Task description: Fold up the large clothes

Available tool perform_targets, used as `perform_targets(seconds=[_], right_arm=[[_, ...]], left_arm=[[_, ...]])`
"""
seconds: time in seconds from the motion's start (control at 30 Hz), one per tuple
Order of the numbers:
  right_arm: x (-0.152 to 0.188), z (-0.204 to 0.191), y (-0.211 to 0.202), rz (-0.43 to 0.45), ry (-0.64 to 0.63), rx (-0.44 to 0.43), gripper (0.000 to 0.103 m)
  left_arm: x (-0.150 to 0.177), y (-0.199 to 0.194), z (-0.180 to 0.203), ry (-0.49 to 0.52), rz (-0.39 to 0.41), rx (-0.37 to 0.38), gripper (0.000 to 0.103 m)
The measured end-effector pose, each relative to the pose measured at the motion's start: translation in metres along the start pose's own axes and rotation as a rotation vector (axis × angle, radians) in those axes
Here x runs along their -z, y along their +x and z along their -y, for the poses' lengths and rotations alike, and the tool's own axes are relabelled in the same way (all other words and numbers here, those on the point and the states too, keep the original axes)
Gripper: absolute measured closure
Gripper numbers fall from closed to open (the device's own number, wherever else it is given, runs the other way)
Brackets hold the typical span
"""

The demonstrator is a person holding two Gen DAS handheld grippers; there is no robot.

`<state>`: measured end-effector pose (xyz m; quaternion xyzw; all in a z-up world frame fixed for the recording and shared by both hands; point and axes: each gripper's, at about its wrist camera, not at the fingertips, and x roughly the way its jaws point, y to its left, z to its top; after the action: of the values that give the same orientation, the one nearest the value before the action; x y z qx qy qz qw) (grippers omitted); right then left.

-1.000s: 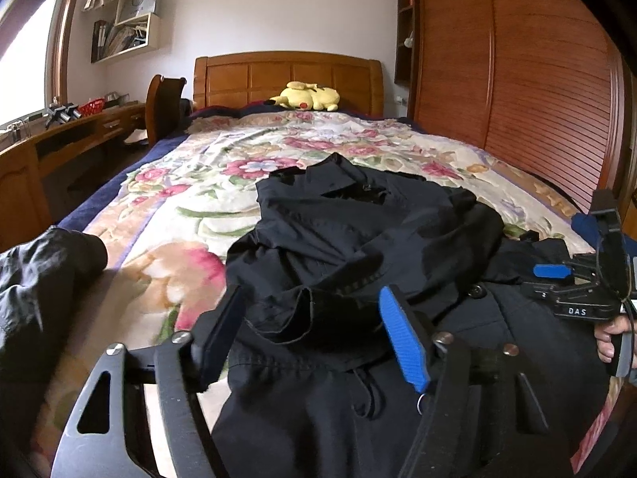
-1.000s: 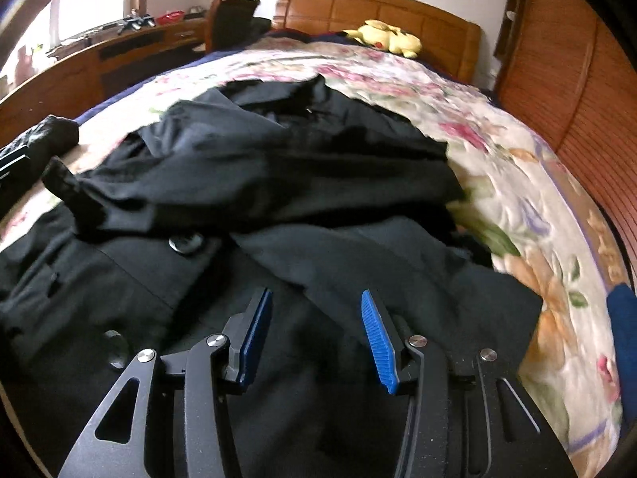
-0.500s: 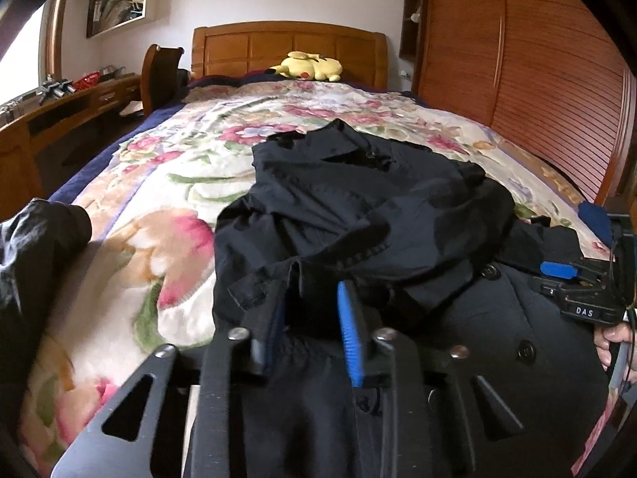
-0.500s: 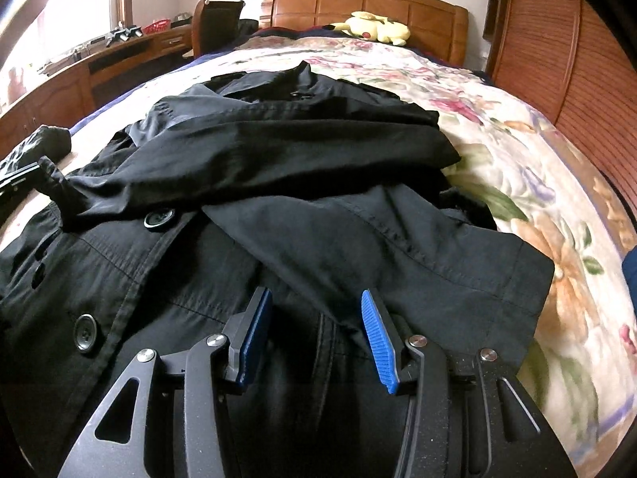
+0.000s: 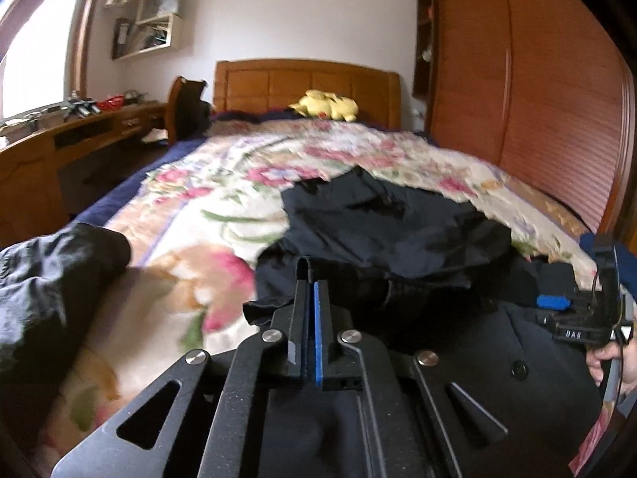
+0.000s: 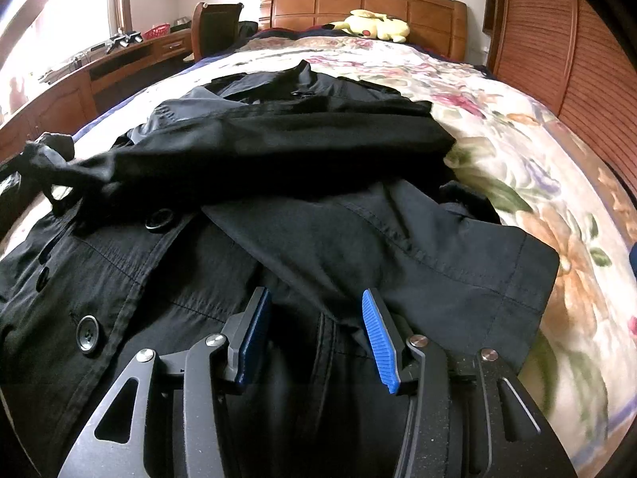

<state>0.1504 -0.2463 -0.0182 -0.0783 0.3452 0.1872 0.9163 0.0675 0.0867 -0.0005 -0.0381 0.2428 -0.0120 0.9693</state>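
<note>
Fills the middle of both views: a bed (image 5: 254,183) under a floral quilt (image 6: 517,151), wooden headboard (image 5: 306,87) at upper centre. At right in both, a slatted wooden wardrobe (image 5: 557,111); along the left edge, a wooden desk (image 5: 59,143) below a bright window, with a chair (image 6: 215,28) just beside the bed's far corner. Spread across the quilt's near half, in the lower centre of both views: a black button-front coat (image 6: 318,239), one sleeve folded across its chest, the other sleeve's cuff lying flat toward lower right in the right wrist view. At the left edge of the left wrist view, a dark sleeve (image 5: 47,279) of the person. By the headboard, a yellow plush toy (image 6: 374,26). Lower centre of the left wrist view: left gripper (image 5: 309,286), jaws just now closing and pressed together on a fold of the coat's sleeve fabric, a small ridge of cloth poking up past the tips. Bottom centre of the right wrist view: right gripper (image 6: 314,310), jaws spread, blue pads apart above the coat's front, nothing pinched between them; seen also at the right edge of the left wrist view (image 5: 557,302). Large black buttons (image 6: 87,334) on the coat's placket at lower left.
</note>
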Motion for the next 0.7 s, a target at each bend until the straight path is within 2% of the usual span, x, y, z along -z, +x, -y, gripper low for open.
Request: perform_targets(seconds=[0.1, 0.17, 0.4, 0.6, 0.63, 0.67, 0.7], right_arm=[[0.0, 0.001, 0.0, 0.0, 0.0, 0.0, 0.054], [0.0, 0.0, 0.0, 0.0, 0.0, 0.0, 0.054], [0.0, 0.0, 0.0, 0.0, 0.001, 0.0, 0.053], [0.0, 0.0, 0.001, -0.001, -0.001, 0.003, 0.053], [0.0, -0.001, 0.001, -0.001, -0.001, 0.004, 0.053], [0.0, -0.001, 0.001, -0.001, -0.001, 0.004, 0.053], [0.0, -0.001, 0.001, -0.001, -0.001, 0.004, 0.053]], left_arm=[[0.001, -0.009, -0.008, 0.002, 0.018, -0.006, 0.101], [0.005, -0.01, -0.007, 0.016, -0.003, 0.023, 0.101], [0.022, -0.025, 0.001, 0.074, -0.035, 0.038, 0.101], [0.037, -0.033, -0.009, 0.058, -0.056, 0.03, 0.1], [0.04, -0.034, -0.011, 0.053, -0.06, 0.031, 0.1], [0.041, -0.034, -0.012, 0.049, -0.062, 0.031, 0.094], [0.043, -0.035, -0.014, 0.047, -0.064, 0.03, 0.085]])
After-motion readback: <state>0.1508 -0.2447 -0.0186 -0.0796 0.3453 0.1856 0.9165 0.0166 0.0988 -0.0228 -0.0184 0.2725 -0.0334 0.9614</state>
